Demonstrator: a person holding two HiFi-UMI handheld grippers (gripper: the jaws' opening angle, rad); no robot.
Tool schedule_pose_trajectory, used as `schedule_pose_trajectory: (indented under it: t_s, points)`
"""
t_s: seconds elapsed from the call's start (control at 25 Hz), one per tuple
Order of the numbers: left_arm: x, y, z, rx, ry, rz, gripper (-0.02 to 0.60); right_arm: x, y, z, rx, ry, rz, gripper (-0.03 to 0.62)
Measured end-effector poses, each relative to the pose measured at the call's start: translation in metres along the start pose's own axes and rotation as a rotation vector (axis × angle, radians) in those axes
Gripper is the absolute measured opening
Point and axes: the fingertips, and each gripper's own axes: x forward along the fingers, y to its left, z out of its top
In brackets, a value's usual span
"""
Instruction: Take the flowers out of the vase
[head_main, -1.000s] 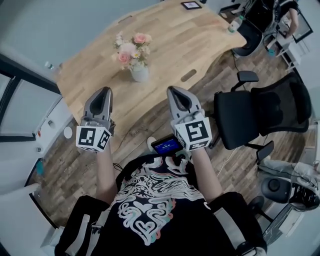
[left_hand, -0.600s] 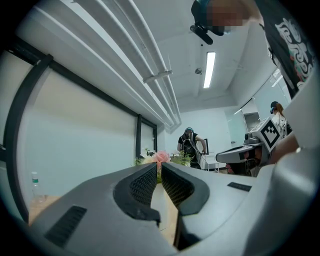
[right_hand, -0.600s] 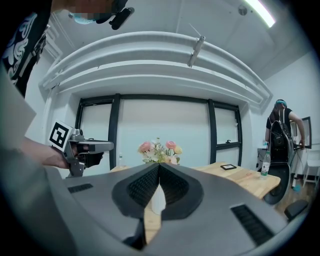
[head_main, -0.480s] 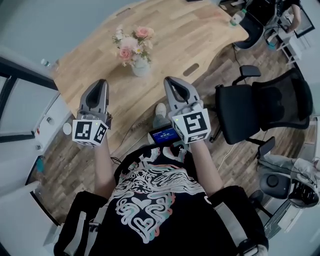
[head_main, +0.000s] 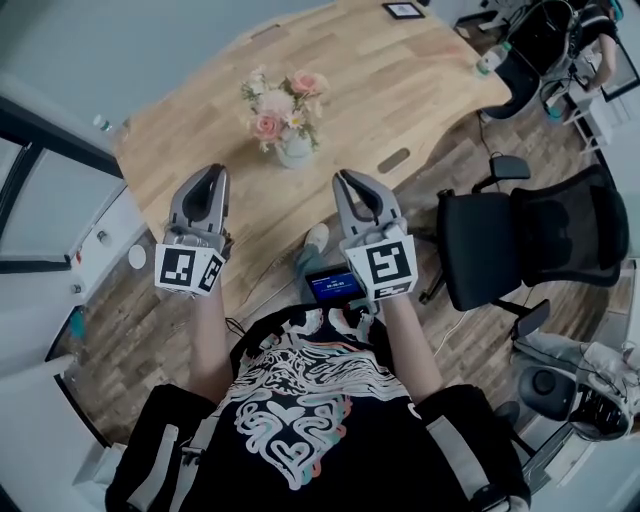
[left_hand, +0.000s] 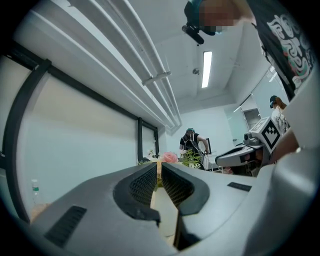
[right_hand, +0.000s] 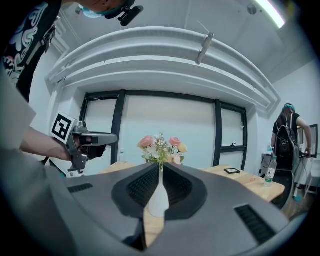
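Approach stage: flowers (head_main: 283, 100) in vase (head_main: 296, 152) on desk (head_main: 400, 80), untouched. Closed, empty, short of vase: left hand-held gripper (head_main: 213, 175), right hand-held gripper (head_main: 348, 180). Next: open jaws, reach stems.

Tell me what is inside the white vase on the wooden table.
A leafy bunch of pink and cream flowers rises from the vase. Its opaque wall hides the lower stems and any water.

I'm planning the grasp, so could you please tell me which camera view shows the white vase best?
The head view: the vase stands clear on the table, under its flowers. The right gripper view shows only a sliver past the right tool; the left gripper view shows only the flowers.
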Motion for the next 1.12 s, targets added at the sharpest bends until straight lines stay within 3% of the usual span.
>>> schedule_pose_trajectory:
  t_s: [0.24,0.72,0.8,1.12]
  points:
    - [0.016,0.0,-0.006,0.034,0.003,-0.013,0.032,0.014,-0.005,-0.01,0.001,0.015,-0.001,0.006]
    - [0.05,0.006,-0.046,-0.026,0.076,-0.073,0.032,0.051,-0.017,-0.032,-0.013,0.048,0.033,0.009]
    - [0.056,0.006,-0.05,-0.031,0.083,-0.091,0.034,0.058,-0.017,-0.035,-0.006,0.046,0.051,0.063]
    - [0.075,0.008,-0.059,-0.038,0.066,-0.17,0.044,0.085,-0.018,-0.053,-0.008,0.088,0.067,0.07]
